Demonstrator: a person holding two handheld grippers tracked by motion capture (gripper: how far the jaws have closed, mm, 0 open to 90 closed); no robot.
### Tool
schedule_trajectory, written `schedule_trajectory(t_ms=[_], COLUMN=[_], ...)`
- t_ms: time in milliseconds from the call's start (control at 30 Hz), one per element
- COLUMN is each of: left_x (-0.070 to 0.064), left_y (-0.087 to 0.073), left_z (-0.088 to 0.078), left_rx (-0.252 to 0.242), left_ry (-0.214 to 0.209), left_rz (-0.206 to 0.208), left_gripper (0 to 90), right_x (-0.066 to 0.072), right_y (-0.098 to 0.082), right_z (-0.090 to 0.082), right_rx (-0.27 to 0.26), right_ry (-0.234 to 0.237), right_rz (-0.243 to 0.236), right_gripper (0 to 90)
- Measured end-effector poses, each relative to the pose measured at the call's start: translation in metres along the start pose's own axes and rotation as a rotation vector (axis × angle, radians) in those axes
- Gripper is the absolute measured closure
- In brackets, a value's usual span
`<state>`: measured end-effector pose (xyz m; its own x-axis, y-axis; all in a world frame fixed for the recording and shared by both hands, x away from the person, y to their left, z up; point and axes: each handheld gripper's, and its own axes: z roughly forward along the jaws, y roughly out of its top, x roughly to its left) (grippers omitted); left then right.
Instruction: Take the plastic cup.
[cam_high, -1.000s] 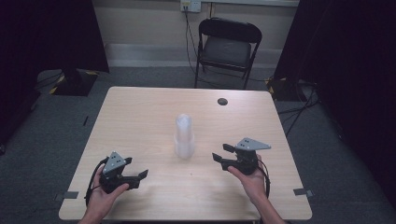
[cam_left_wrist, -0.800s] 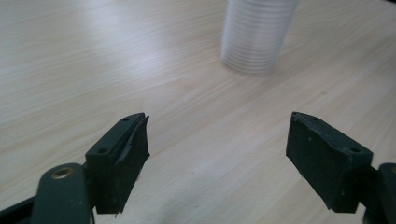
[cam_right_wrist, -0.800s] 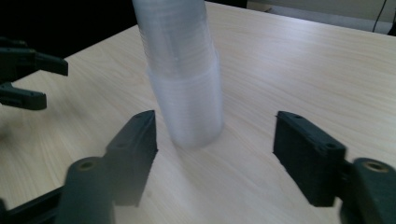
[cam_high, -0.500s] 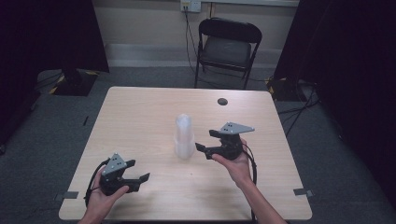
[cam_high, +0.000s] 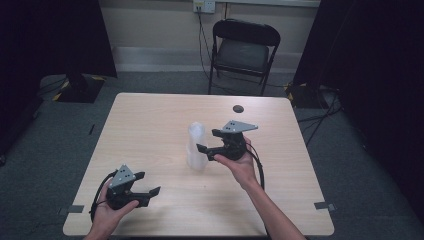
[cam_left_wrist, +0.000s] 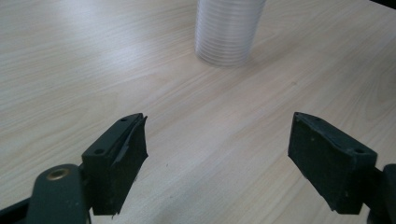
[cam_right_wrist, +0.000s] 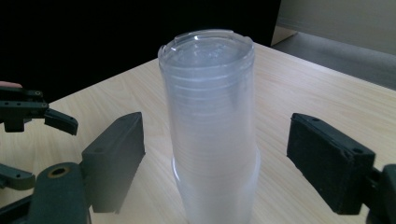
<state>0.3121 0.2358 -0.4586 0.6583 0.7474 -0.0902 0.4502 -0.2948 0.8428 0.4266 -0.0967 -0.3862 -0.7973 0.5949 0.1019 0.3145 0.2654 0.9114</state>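
In the high view, the stack of cups (cam_high: 196, 146) is seen mid-table, the right gripper (cam_high: 206, 141) brought beside it. In the left gripper view, the left gripper (cam_left_wrist: 217, 161) is held open, empty. In the right gripper view, jaws just opened flank the stack untouched; closing is judged next.

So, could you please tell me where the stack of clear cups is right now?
In the high view the stack of clear cups stands upright near the middle of the table, just left of the right tool, whose open jaws flank it without touching in the right gripper view.
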Motion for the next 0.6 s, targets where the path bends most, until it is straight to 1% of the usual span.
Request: schedule_trajectory(t_ms=[33, 133, 167, 233, 300, 400, 433, 600], left_x=[0.001, 0.001, 0.001, 0.001, 0.001, 0.001, 0.001, 0.003], left_y=[0.0, 0.0, 0.0, -0.001, -0.001, -0.001, -0.001, -0.002], left_z=[0.0, 0.0, 0.0, 0.0, -0.001, -0.001, -0.001, -0.001], left_rx=[0.0, 0.001, 0.001, 0.003, 0.007, 0.01, 0.009, 0.007], left_ry=[-0.002, -0.003, 0.0, -0.003, -0.003, -0.002, 0.0, 0.004], left_rz=[-0.001, -0.007, -0.003, -0.006, -0.004, -0.001, -0.006, -0.003], left_gripper=[19.2, 19.3, 19.5, 19.6, 20.0, 20.2, 20.2, 20.2], right_x=[0.0, 0.0, 0.0, 0.0, 0.0, -0.001, -0.002, -0.004], right_y=[0.001, 0.003, 0.005, 0.005, 0.005, 0.004, 0.004, 0.002], right_z=[0.005, 0.01, 0.016, 0.017, 0.025, 0.03, 0.033, 0.04], right_rx=[-0.002, 0.002, 0.011, 0.013, 0.023, 0.025, 0.03, 0.031], right_ry=[0.005, 0.007, 0.007, 0.011, 0.014, 0.009, 0.011, 0.016], right_rz=[0.001, -0.004, -0.011, -0.012, -0.017, -0.012, -0.014, -0.008], right_gripper=[18.5, 18.5, 18.6, 18.7, 20.7, 20.7, 20.7, 20.7])
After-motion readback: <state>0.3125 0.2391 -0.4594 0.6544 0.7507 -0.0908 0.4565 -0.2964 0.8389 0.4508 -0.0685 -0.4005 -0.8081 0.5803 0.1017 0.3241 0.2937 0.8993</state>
